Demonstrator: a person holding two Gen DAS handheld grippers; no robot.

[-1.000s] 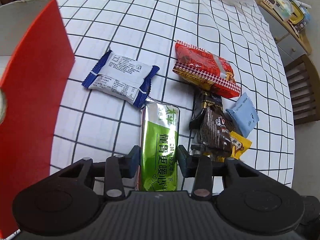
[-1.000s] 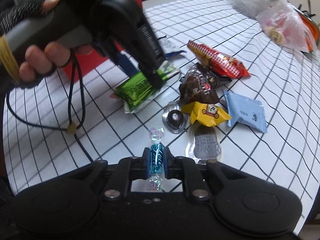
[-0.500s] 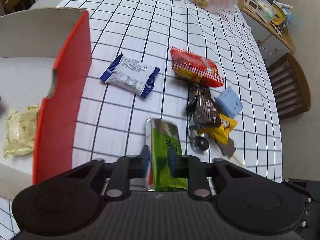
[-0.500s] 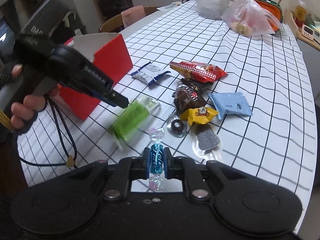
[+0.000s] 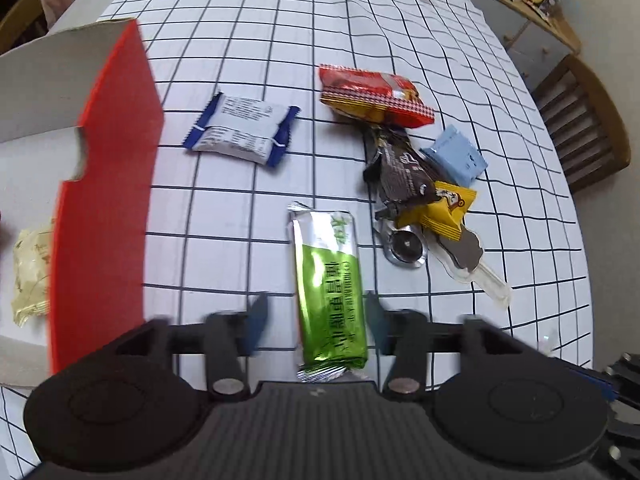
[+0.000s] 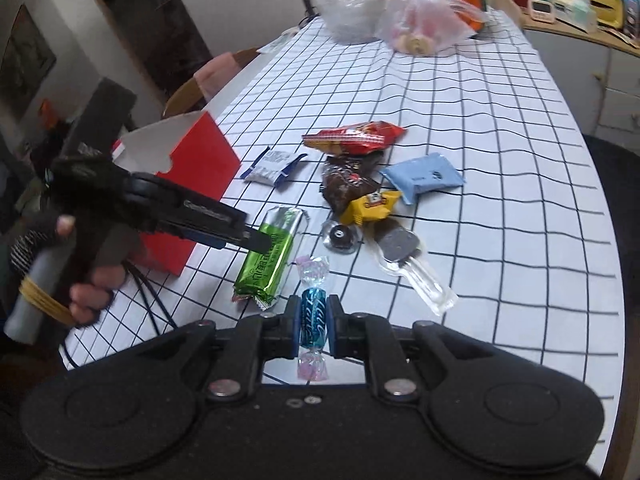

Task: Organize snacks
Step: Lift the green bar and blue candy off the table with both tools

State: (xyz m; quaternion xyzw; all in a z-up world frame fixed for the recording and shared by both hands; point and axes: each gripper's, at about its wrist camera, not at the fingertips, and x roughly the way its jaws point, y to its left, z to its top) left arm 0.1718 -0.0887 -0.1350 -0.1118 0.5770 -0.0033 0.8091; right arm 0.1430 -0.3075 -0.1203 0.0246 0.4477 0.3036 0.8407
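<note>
The right claw (image 6: 314,320) is shut tight on a small blue candy (image 6: 312,332). It holds the candy up over the near edge of the desk (image 5: 224,208). It had the candy a moment ago too, so nothing is new there.

The left claw (image 5: 316,316) is what changed. A moment ago it was pinching the green snack bar (image 5: 330,292) and had it up in the air. Now its two fingers are wide apart, with a gap on each side of the bar. So the bar has been let go. From the right camera it looks like it lies on the desk, or is just landing there; I cannot be sure which. It is just beside the red box (image 5: 108,200), not in it.

That looks like a slip to me. The bar will likely need picking up again to go in the box. One cream packet (image 5: 32,268) is in there already.

A bit farther away, a brown packet (image 5: 404,168), a yellow packet (image 5: 440,208) and a light blue packet (image 5: 456,154) sit in a little heap. Behind them lie a red packet (image 5: 372,94) and a white and blue packet (image 5: 244,130). All of these wait on the desk.

At the far end are some plastic bags (image 6: 400,12).
</note>
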